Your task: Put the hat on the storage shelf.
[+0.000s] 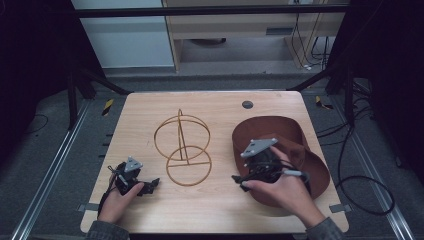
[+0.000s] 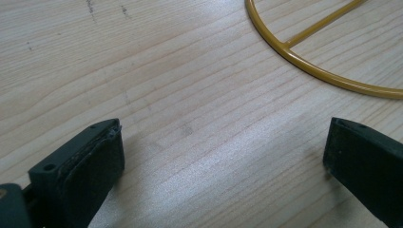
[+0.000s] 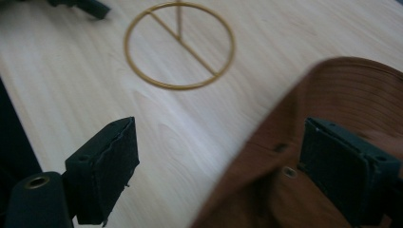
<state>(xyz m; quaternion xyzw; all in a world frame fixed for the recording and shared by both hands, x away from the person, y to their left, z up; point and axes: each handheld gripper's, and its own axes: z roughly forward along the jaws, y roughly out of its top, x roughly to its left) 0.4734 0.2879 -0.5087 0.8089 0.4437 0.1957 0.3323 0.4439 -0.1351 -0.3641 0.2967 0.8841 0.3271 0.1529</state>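
The wooden worktop point(image 1: 210, 210) is filling the middle of the high view. At right of centre a brown hat point(image 1: 280, 131) is lying, its near side hidden under the right gripper point(image 1: 240, 181), whose jaws are gaping wide, one over the crown. The gold wire stand point(image 1: 182, 147) is sitting at centre. At lower left the left gripper point(image 1: 150, 185) is spreading open over bare wood.

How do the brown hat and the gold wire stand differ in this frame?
The brown hat is a solid, soft-looking piece lying low on the table's right side; the gold wire stand is an open frame of thin rings at the centre, with one ring raised on a post above a flat base ring. The right gripper, jaws open, hovers at the hat's edge, while the stand sits apart from both grippers. Both rest on the wooden table.
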